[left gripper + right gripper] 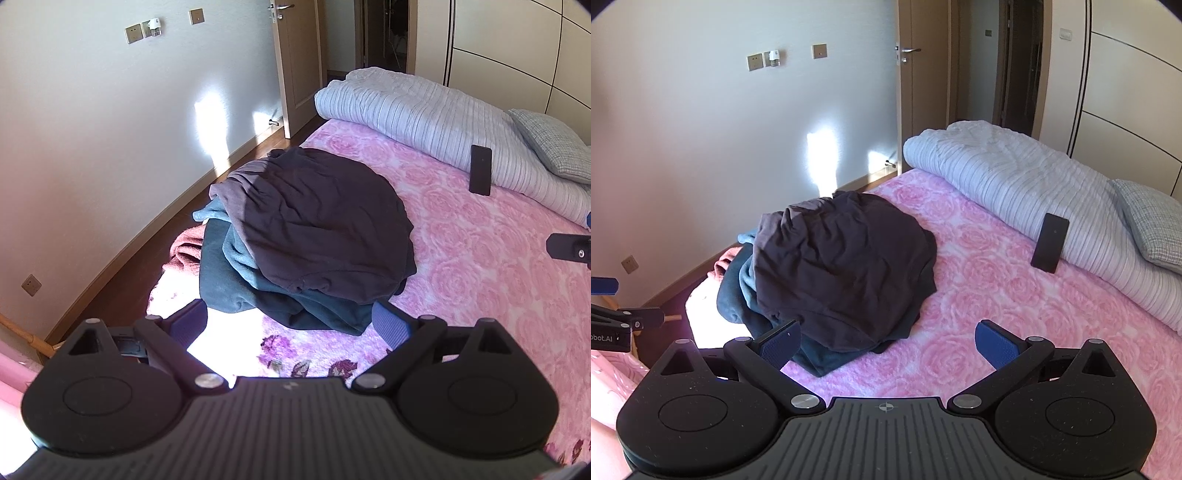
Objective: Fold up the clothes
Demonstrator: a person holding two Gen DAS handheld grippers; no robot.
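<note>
A heap of clothes lies on the pink rose-patterned bed sheet (480, 258) (1015, 302). On top is a dark purple-black garment (325, 225) (842, 266), over a teal one (236, 280) (738, 295), with a rust-pink one (186, 253) (726, 264) at the far side. My left gripper (290, 325) stands open just short of the heap's near edge, nothing between its blue pads. My right gripper (888, 345) is open too, its left pad near the heap's lower edge. Part of the other gripper shows at each view's edge.
A rolled striped white duvet (443, 118) (1034, 192) and a grey pillow (554, 144) (1156, 225) lie along the bed's far side. A black phone (480, 170) (1050, 243) leans on the duvet. Wall, wooden floor (147, 251) and a door (299, 62) are left of the bed.
</note>
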